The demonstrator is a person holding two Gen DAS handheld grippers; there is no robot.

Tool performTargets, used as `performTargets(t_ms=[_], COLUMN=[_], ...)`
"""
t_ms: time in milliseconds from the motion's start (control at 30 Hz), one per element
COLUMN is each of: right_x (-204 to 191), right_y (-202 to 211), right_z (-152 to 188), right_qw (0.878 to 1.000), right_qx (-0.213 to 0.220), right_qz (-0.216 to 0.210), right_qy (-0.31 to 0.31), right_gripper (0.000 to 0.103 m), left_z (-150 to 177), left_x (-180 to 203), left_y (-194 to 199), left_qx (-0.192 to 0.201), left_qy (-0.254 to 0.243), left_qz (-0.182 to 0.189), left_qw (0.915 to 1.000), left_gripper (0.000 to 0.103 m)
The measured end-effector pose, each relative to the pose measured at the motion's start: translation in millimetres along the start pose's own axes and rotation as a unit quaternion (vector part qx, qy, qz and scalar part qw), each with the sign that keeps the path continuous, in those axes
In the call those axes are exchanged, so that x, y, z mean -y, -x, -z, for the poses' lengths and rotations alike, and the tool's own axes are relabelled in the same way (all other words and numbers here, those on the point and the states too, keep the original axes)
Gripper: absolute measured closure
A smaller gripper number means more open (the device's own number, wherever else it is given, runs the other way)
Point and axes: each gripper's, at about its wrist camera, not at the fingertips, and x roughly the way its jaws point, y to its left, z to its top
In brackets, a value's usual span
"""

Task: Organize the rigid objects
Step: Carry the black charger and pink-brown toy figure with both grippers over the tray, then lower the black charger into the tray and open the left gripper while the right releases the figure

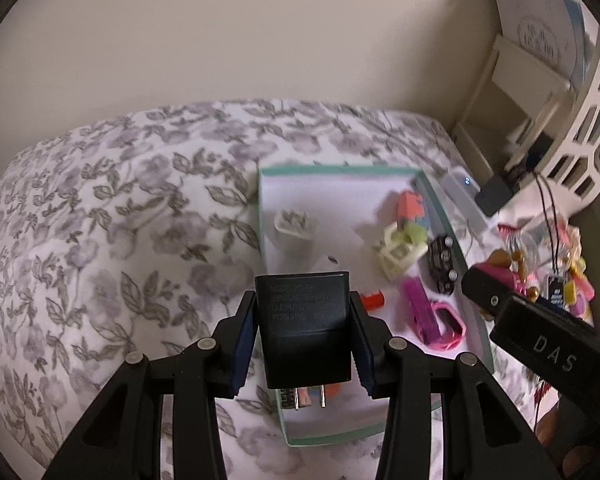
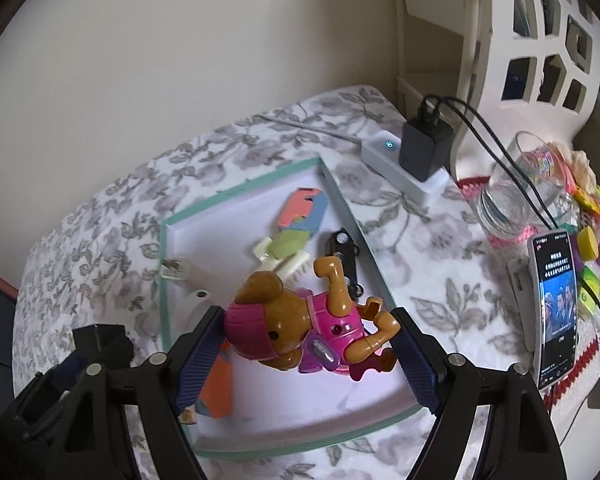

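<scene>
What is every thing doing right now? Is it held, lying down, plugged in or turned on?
Left gripper: shut on the black charger.
Black charger: held, prongs toward the camera.
Right gripper: shut on the toy dog.
Toy dog: held above the tray.
Tray: lying open on the bed, toys inside.
Phone: screen on, cable attached.
Power strip: light on, black adapter plugged in.
Glass: upright.

Floral bedsheet [image 2: 100, 208] across the surface, plain cream wall [image 2: 180, 40] behind. White power strip [image 2: 384, 152] near the far right corner — black charger [image 2: 424, 148] plugged in, cables trailing right. Clear glass [image 2: 520, 188] just beside, phone [image 2: 556, 308] with lit screen in front of it. White lattice basket [image 2: 548, 40] at back right.
</scene>
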Motion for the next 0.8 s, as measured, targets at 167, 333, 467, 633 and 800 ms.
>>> performTargets(t_ms=[167, 333, 467, 633, 800], right_x=[4, 7, 6, 4, -1], right_y=[-24, -36, -44, -52, -57], right_z=[7, 12, 14, 17, 20], right_qw=[1.000, 0.999, 0.998, 0.998, 0.998], right_qx=[-0.031, -0.047, -0.055, -0.064, -0.069], right_qz=[0.001, 0.001, 0.001, 0.003, 0.007], right_qy=[-0.003, -0.006, -0.004, 0.002, 0.013], right_gripper=[0.019, 0.019, 0.019, 0.019, 0.019], left_z=[11, 19, 23, 25, 27], left_x=[7, 16, 25, 31, 32], left_y=[-29, -44, -50, -54, -61], left_qx=[-0.046, -0.066, -0.073, -0.078, -0.088], left_qy=[-0.003, -0.019, -0.038, -0.051, -0.054], left_qz=[0.002, -0.010, -0.015, -0.022, -0.029], left_qw=[0.9989, 0.9976, 0.9965, 0.9955, 0.9943], left_gripper=[0.058, 0.058, 0.058, 0.058, 0.058])
